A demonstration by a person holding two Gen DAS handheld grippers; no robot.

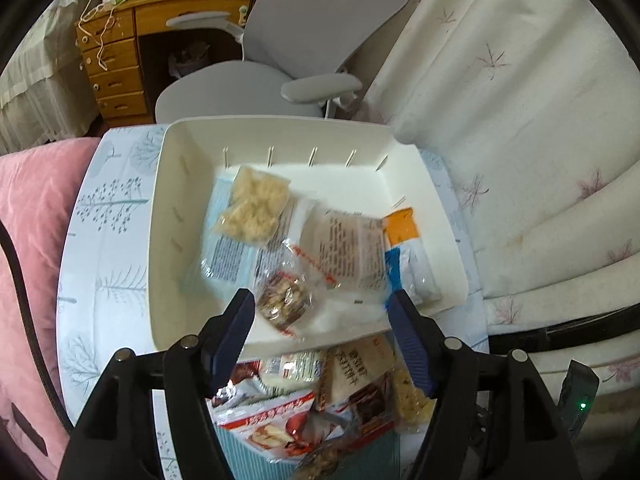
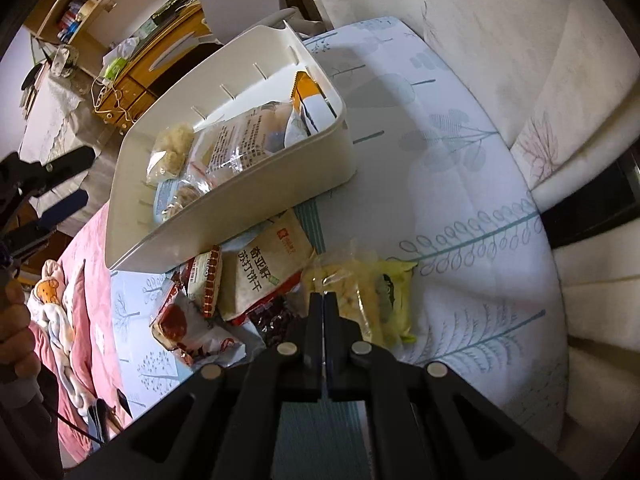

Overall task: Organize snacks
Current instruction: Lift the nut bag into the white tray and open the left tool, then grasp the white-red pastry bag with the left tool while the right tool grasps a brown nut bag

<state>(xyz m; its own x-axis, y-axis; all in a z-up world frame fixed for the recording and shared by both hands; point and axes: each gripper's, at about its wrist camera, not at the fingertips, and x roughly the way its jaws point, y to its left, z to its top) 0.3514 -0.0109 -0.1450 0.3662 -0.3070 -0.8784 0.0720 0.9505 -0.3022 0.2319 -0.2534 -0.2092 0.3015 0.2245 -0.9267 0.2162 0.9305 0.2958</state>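
My left gripper (image 1: pixel 320 312) is spread over the bin (image 1: pixel 172 216); the nut pack (image 1: pixel 284 300) lies inside. My right gripper (image 2: pixel 323 300) is pressed together, empty, above the bed's snack pile (image 2: pixel 260 280). Packs may slide when nudged.

A: We see the bin (image 1: pixel 168 216) on the bed (image 2: pixel 460 184), with the chair (image 1: pixel 280 80) behind it at twelve o'clock and the desk (image 1: pixel 120 64) at eleven.

B: In the bin, the nut packet (image 1: pixel 282 298) lies nearest us, the crumbly packet (image 1: pixel 254 208) behind it at eleven. Loose packets (image 1: pixel 320 400) lie before the bin at six o'clock, on the bed.
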